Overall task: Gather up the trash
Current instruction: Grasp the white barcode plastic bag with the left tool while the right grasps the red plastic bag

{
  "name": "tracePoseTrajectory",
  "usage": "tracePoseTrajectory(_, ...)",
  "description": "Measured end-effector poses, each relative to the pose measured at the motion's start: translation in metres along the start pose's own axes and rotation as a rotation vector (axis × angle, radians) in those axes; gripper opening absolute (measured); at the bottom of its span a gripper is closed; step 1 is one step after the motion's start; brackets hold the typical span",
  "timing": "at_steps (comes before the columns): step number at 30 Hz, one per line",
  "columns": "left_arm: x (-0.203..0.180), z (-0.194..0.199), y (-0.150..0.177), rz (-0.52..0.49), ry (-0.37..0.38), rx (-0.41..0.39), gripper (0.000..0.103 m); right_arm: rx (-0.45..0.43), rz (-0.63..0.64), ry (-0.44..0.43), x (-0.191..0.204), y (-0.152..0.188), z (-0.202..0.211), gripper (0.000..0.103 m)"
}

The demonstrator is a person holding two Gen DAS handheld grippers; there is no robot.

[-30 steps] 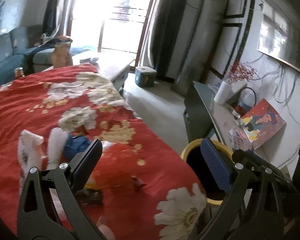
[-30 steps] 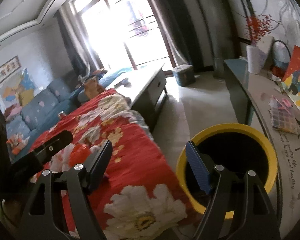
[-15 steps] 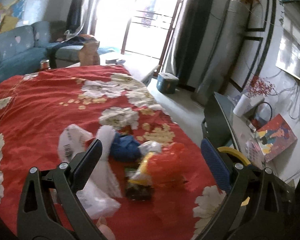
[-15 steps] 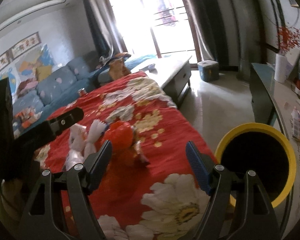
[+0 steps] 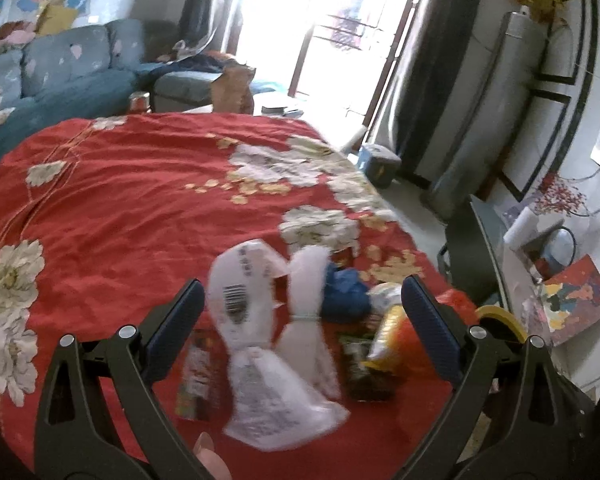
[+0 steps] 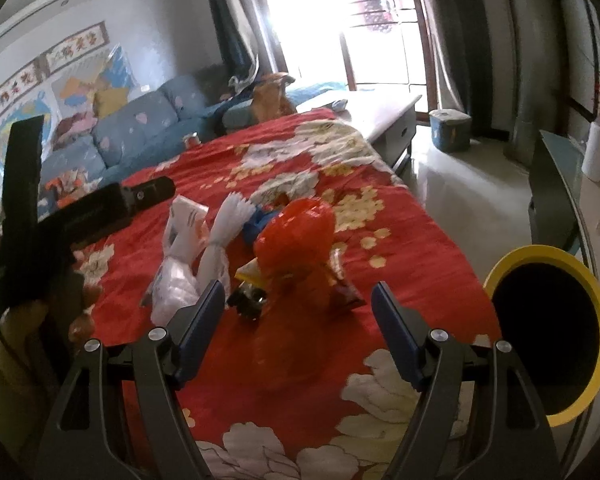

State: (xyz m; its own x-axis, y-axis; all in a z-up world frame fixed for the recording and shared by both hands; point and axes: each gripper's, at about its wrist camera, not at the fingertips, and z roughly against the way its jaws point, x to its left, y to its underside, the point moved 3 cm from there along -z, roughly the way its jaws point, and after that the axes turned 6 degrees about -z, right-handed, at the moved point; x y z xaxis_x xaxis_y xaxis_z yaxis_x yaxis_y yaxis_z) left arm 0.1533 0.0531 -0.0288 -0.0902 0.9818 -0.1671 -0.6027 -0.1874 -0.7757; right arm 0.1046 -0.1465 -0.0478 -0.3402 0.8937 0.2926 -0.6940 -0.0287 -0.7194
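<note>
A pile of trash lies on a table under a red flowered cloth (image 5: 120, 208). It holds white plastic bags (image 5: 268, 332), a blue crumpled wrapper (image 5: 346, 296), a red plastic bag (image 6: 296, 240), a yellow packet (image 5: 388, 336) and dark snack wrappers (image 5: 194, 376). My left gripper (image 5: 300, 324) is open and empty, hovering over the white bags. My right gripper (image 6: 298, 330) is open and empty, just short of the red bag. A yellow-rimmed bin (image 6: 548, 328) stands off the table's right edge; its rim also shows in the left wrist view (image 5: 500, 316).
A blue sofa (image 6: 140, 132) runs along the far left. A low white table (image 6: 380, 112) stands beyond the cloth by the bright window. A dark side cabinet (image 5: 472, 256) with a vase and a painting stands at the right. The left gripper's body (image 6: 80, 216) shows in the right wrist view.
Both grippers swung left from the bin toward the trash pile. The pile now fills the space between the left fingers, and the bin has slid to the right edge of both views.
</note>
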Motion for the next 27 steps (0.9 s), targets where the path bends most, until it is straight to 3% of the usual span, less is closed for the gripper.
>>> tracePoseTrajectory(9,0.035,-0.027,0.012,0.056,-0.016,0.072,0.09,0.083,0.035,-0.001,0.01,0.014,-0.029,0.073)
tracePoseTrajectory(14,0.039,-0.042,0.018,0.059,0.015,0.113,0.076,0.118,0.03,0.013,0.008,0.02,-0.043,0.073)
tracePoseTrajectory(18,0.036,-0.052,0.021,0.048,0.05,0.143,0.073,0.152,0.022,0.019,0.003,0.026,-0.054,0.073)
tracePoseTrajectory(20,0.034,-0.056,0.023,0.041,0.059,0.155,0.062,0.167,0.018,0.022,0.001,0.029,-0.06,0.073)
tracePoseTrajectory(23,0.03,-0.059,0.026,0.026,0.061,0.172,0.056,0.183,0.009,0.023,-0.003,0.032,-0.066,0.072)
tracePoseTrajectory(26,0.03,-0.061,0.026,0.024,0.057,0.18,0.042,0.187,0.019,0.021,-0.004,0.033,-0.068,0.065)
tracePoseTrajectory(27,0.03,-0.061,0.027,0.025,0.055,0.182,0.042,0.189,0.02,0.02,-0.004,0.034,-0.069,0.063)
